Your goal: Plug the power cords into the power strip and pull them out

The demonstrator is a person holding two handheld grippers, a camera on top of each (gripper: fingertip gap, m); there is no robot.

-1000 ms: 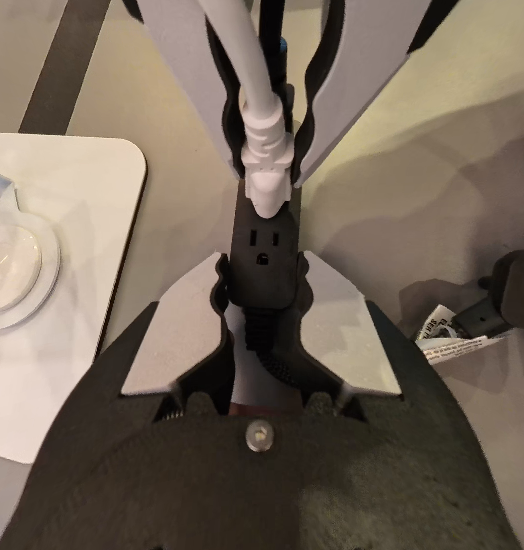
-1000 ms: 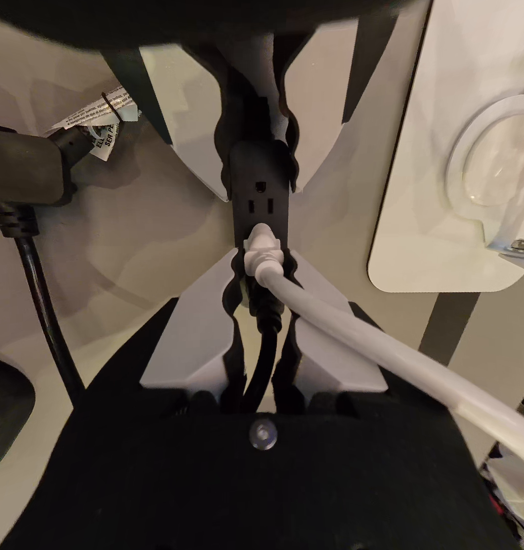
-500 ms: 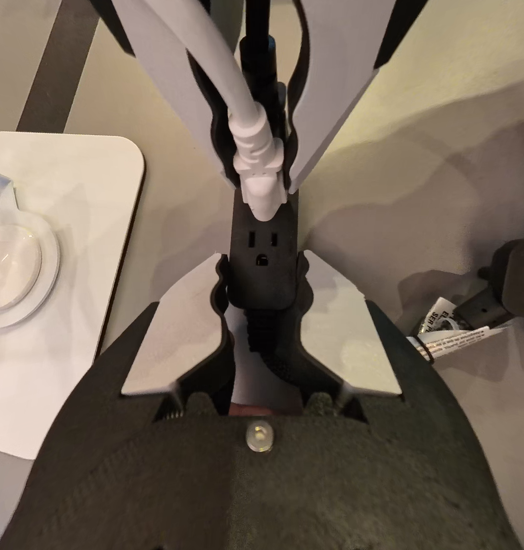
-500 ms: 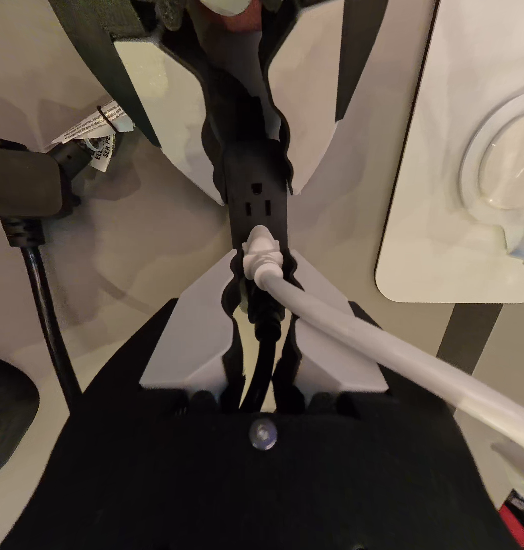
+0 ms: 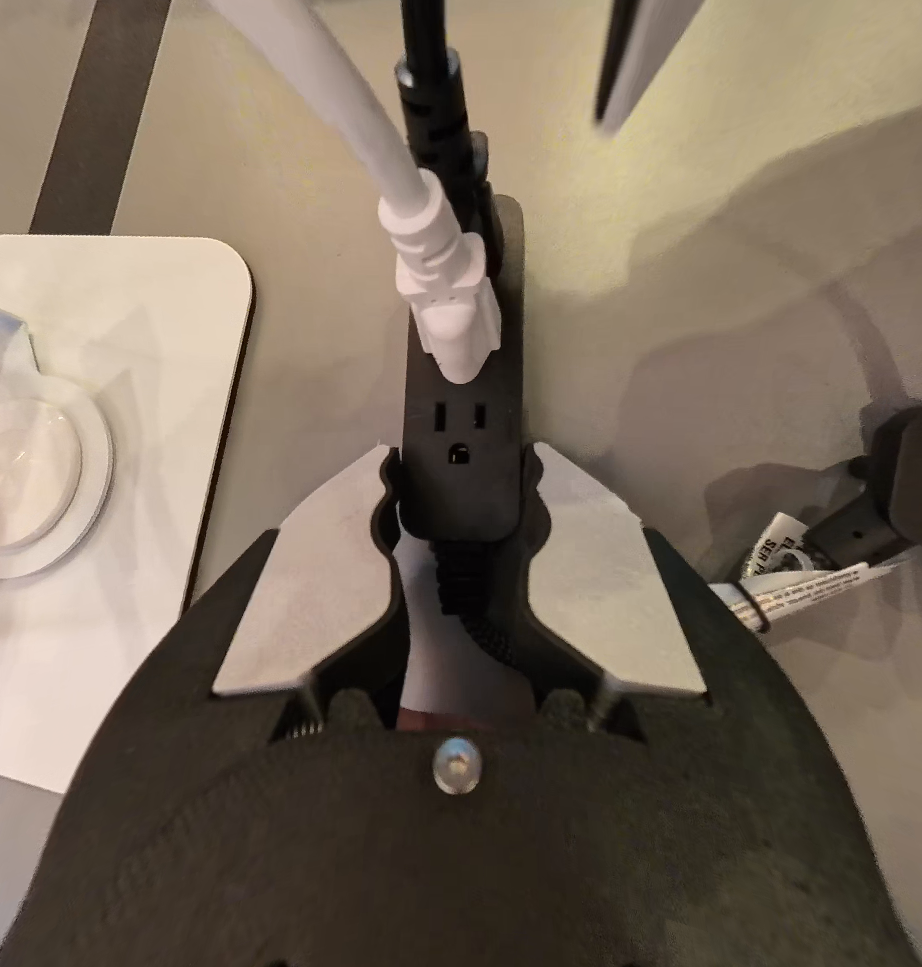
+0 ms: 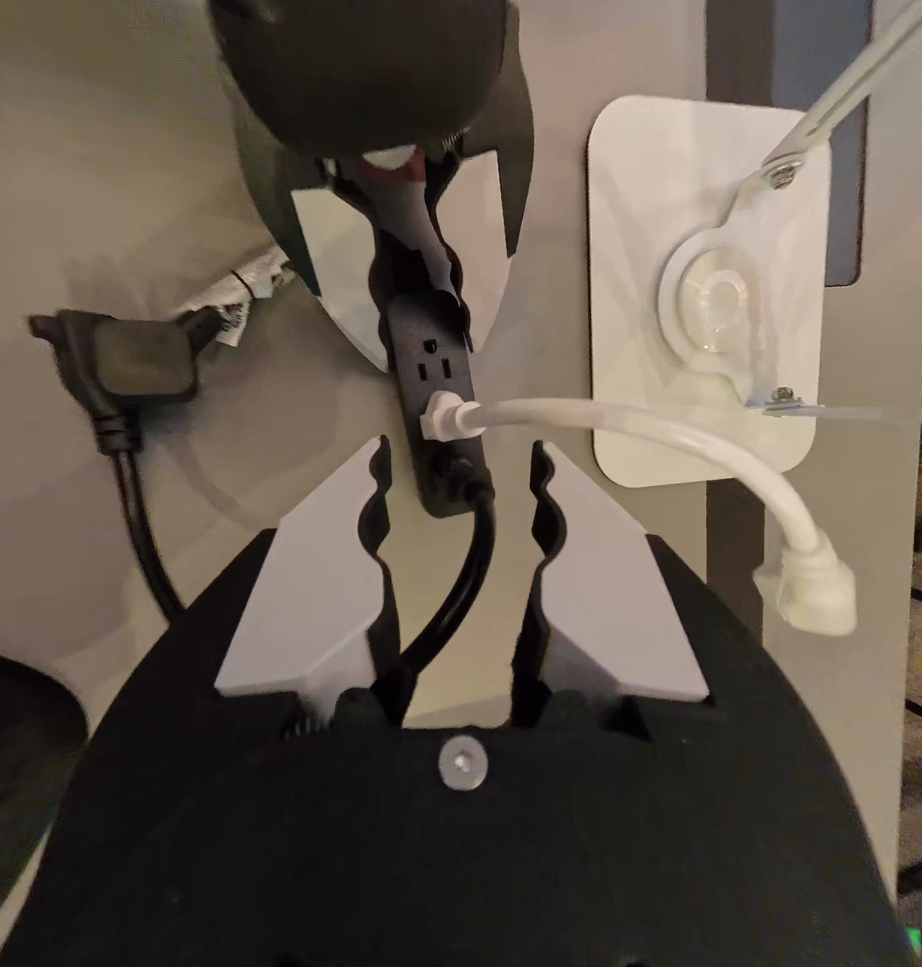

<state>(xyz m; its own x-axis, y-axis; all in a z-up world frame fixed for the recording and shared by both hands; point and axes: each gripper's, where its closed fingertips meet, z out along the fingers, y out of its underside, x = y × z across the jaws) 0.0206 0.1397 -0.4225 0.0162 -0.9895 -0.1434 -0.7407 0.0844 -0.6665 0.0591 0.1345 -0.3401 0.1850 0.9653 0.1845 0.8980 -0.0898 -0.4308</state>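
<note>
Clamped by the left gripper [image 5: 461, 471] at its cord end: a slim black power strip [image 5: 461, 418] flat on the grey table [image 5: 658, 261], one socket bare, then a white plug [image 5: 448, 308] and a black plug [image 6: 456, 468] seated toward its far end. Spread wide and holding nothing, the right gripper [image 6: 461, 455] just short of that far end, straddling the black cord [image 6: 464, 565]. Open table toward the black adapter [image 6: 134, 361]; on the other side only a narrow strip before the white plate [image 6: 658, 450], crossed by the white cord [image 6: 605, 418], whose loose end [image 6: 807, 591] hangs near the table's edge.

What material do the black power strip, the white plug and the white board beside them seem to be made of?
Power strip: probably matte black plastic, since it shows an even dull face with moulded slots.
White plug: likely smooth moulded plastic or rubber, with soft ridges at its neck.
White board: a flat, smooth, rigid sheet with a dark edge, perhaps laminated wood or plastic; unclear.
</note>
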